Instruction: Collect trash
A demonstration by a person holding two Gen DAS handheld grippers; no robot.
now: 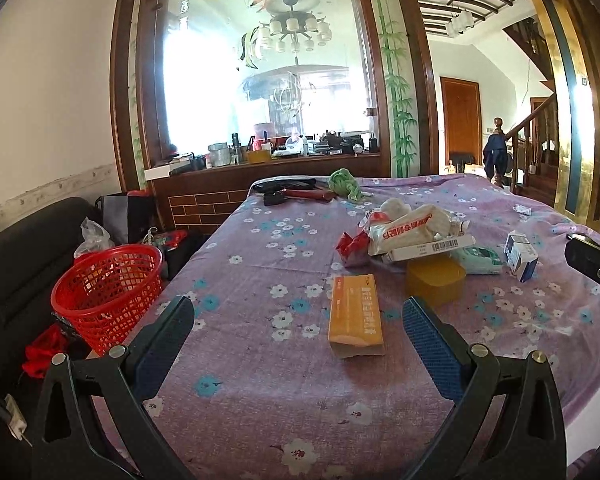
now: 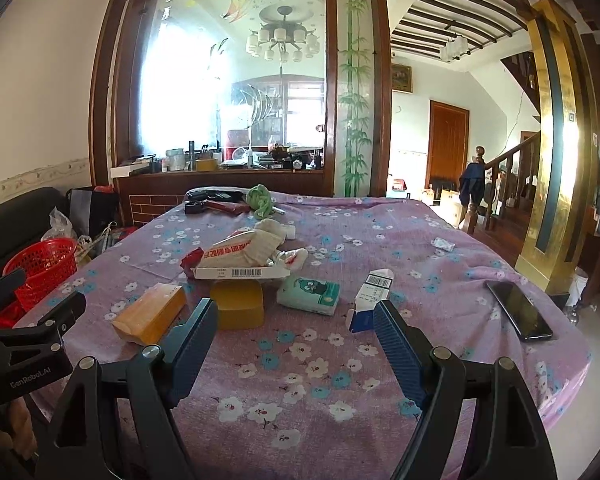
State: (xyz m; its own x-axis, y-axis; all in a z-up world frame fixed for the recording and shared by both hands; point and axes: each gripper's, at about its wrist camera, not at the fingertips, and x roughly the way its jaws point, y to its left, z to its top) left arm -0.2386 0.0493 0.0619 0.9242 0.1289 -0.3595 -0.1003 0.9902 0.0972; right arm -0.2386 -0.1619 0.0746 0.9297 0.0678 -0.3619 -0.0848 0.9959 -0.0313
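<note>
Trash lies on a purple flowered tablecloth (image 1: 260,380): an orange box (image 1: 355,317), a yellow tub (image 1: 435,282), a heap of white wrappers and a flat barcoded box (image 1: 416,236), a tissue pack (image 1: 478,258) and a blue-white carton (image 1: 521,255). My left gripper (image 1: 298,314) is open and empty, just short of the orange box. My right gripper (image 2: 296,316) is open and empty; the yellow tub (image 2: 238,306), tissue pack (image 2: 310,294) and carton (image 2: 370,300) lie just ahead of it. A red mesh basket (image 1: 108,292) stands left of the table.
A black phone (image 2: 520,316) lies at the table's right edge. A green cloth (image 1: 344,184) and dark items (image 1: 288,192) sit at the far end. A dark sofa (image 1: 20,264) and bags are on the left. A cluttered counter stands behind.
</note>
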